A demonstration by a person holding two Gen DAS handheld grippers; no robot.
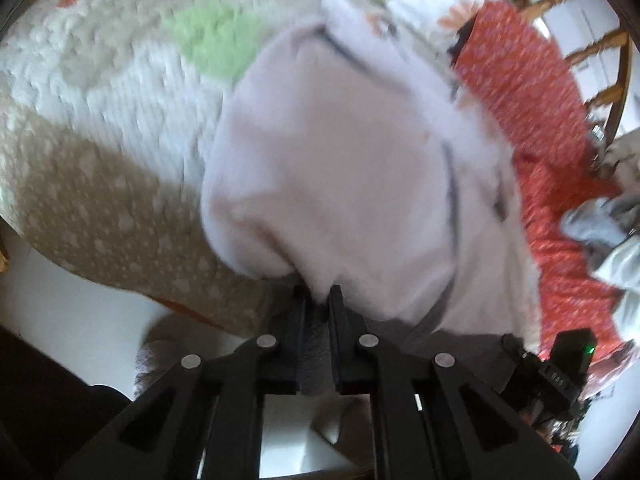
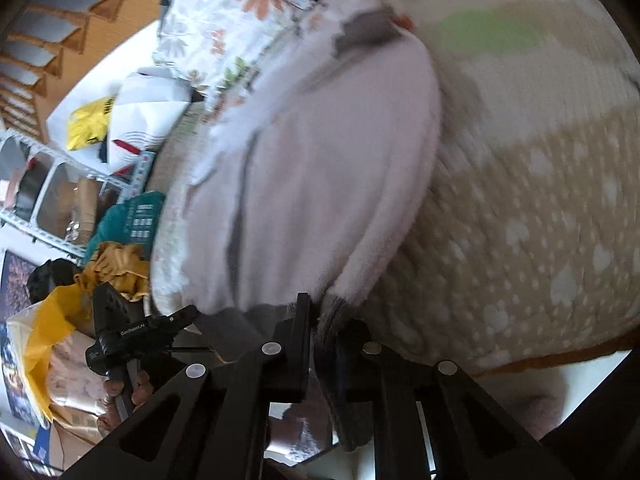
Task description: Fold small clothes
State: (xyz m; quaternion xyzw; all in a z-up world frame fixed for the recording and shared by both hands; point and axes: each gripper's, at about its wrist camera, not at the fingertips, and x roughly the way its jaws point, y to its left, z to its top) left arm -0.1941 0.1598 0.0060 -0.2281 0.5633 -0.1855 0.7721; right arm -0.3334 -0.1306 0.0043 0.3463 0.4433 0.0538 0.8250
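A small pale pink garment (image 1: 340,168) with grey trim hangs over a knitted blanket (image 1: 100,120). My left gripper (image 1: 318,300) is shut on its near edge, and the cloth bulges up in front of the jaws. In the right wrist view the same garment (image 2: 320,168) stretches away from me. My right gripper (image 2: 322,312) is shut on its grey-trimmed near edge. The other gripper (image 2: 120,336) shows at the lower left of the right wrist view. Both views are blurred.
The blanket (image 2: 540,200) is white and tan with green and orange patches. A red patterned cloth (image 1: 540,128) lies to the right, with grey clothes (image 1: 612,232) on it and a wooden chair (image 1: 592,52) behind. Clutter, bags and a shelf (image 2: 72,200) stand at the left.
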